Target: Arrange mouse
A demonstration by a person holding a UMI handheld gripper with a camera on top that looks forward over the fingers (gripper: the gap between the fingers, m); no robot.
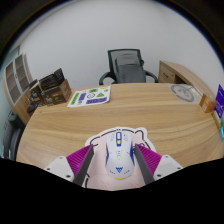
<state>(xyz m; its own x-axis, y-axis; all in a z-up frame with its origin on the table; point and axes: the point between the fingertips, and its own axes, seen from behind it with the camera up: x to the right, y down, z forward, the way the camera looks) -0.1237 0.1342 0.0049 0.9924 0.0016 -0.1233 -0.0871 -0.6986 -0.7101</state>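
A white mouse (115,155) with blue and yellow marks lies on a pale pink mat (97,141) on the wooden table (130,112). It stands between my gripper's (116,168) two fingers, its front pointing away from me. The left fingertip (86,166) and the right fingertip (146,163) flank its sides. A narrow gap shows between the left finger and the mouse; the right finger lies close against it. The mouse rests on the mat, not lifted.
A green and white leaflet (89,97) lies at the table's far left. A grey round object (183,92) and a purple thing (219,99) sit at the far right. A black office chair (128,67) stands behind the table, and a wooden cabinet (40,95) stands to its left.
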